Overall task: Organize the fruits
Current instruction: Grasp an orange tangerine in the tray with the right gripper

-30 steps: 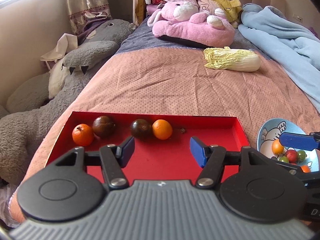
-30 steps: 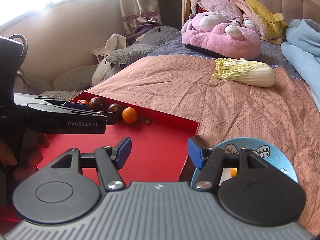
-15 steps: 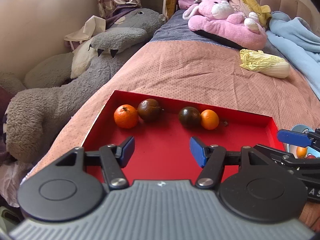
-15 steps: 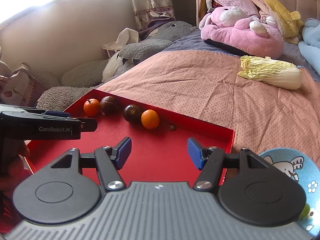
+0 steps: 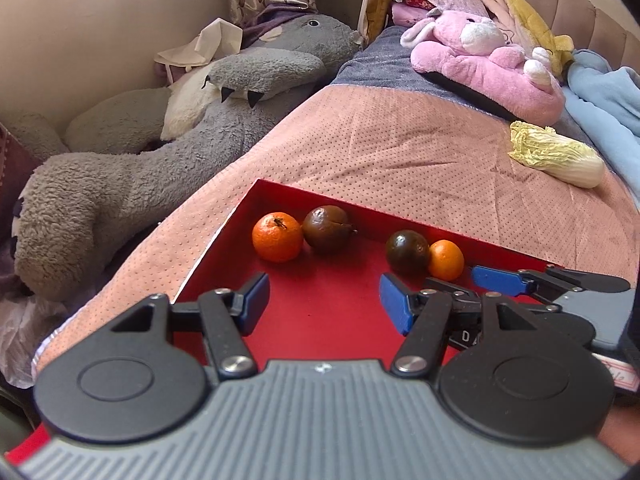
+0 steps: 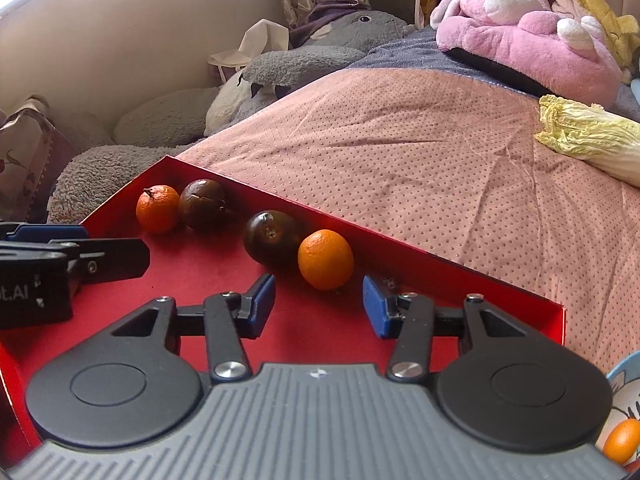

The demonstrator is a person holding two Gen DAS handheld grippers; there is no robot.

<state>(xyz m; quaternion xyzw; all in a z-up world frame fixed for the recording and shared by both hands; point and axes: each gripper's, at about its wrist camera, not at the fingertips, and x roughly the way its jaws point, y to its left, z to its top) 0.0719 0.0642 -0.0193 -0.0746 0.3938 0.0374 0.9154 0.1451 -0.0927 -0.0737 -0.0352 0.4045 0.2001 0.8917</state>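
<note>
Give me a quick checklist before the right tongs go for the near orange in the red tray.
1. Right tongs empty: ok, nothing between the pads, jaws closing.
2. Near orange ahead of the gap, not yet between the pads: ok.
3. Dark fruit touches that orange on its left: not ok, may get nudged.
4. Left tongs open, empty, clear of it: ok.
5. Tray wall close behind the orange: cannot tell if the pads fit.
</note>
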